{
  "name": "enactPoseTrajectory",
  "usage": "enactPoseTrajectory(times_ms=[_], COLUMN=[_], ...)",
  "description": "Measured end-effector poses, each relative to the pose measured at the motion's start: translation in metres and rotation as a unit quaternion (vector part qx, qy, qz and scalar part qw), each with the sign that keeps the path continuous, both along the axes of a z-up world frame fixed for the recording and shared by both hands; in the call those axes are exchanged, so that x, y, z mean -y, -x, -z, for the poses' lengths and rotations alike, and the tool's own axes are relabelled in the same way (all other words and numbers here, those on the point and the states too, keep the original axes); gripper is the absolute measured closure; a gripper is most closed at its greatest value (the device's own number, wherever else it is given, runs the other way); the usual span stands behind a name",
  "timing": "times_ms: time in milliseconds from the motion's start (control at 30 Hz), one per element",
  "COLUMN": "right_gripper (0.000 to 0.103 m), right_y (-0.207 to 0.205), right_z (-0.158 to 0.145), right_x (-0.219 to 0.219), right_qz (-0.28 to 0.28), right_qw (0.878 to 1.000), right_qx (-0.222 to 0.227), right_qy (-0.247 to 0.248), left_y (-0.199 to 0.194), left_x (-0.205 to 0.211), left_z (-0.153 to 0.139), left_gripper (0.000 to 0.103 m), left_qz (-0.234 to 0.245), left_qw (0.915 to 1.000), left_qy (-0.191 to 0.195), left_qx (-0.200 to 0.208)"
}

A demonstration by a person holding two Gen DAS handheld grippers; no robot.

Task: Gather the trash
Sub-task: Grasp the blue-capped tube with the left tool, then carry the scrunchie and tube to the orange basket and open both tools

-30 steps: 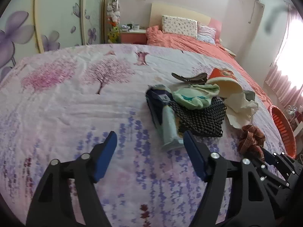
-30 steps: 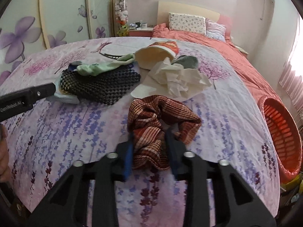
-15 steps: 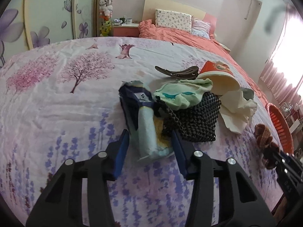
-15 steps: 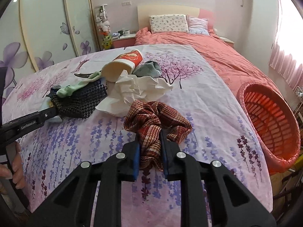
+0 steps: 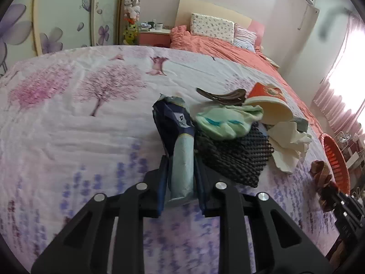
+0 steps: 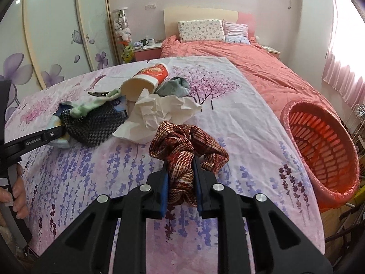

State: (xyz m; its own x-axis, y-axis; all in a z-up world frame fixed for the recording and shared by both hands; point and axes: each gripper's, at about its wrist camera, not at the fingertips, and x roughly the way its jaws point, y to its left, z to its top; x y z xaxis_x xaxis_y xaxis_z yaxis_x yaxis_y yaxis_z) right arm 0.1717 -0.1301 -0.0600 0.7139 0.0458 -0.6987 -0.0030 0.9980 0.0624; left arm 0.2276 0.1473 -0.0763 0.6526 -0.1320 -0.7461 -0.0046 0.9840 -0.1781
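Observation:
A pile of litter lies on the flowered bedspread. It holds a pale blue and navy wrapper, a black mesh piece, a green sock, a red paper cup and crumpled white paper. My left gripper has its jaws closing on the near end of the wrapper, with the pads against its sides. My right gripper is shut on a red-brown woven scrunchie, held just above the bedspread to the right of the pile.
An orange laundry basket stands off the bed's right edge, its mouth tilted toward me. A dark hair clip and a grey sock lie at the back of the pile. A salmon quilt and pillows lie beyond. A hand holds the left tool.
My left gripper has moved forward over the wrapper and its jaws have narrowed from wide apart onto its sides. My right gripper has carried the scrunchie slightly up and toward the basket.

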Motion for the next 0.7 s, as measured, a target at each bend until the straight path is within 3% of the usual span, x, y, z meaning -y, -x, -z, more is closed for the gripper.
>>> enactPoseTrajectory(times_ms=[167,367,700], right_gripper=[0.084,0.084,0.084], right_y=[0.003,0.008,0.025], right_z=[-0.005,-0.015,-0.045], right_x=[0.008,0.015,0.044], right_qz=[0.008,0.015,0.041], right_qw=[1.000,1.000,0.996], right_qx=[0.008,0.023,0.071], right_qy=[-0.003,-0.005,-0.023], left_y=[0.010,0.019,0.039], left_x=[-0.011,-0.018,0.022], left_z=[-0.015,-0.038,-0.083], left_gripper=[0.080,0.080,0.080], left_qz=[-0.013,-0.018,0.019], left_qw=[0.9993,0.9986,0.9960], left_qy=[-0.030,-0.030,-0.029], left_qx=[0.019,0.040,0.083])
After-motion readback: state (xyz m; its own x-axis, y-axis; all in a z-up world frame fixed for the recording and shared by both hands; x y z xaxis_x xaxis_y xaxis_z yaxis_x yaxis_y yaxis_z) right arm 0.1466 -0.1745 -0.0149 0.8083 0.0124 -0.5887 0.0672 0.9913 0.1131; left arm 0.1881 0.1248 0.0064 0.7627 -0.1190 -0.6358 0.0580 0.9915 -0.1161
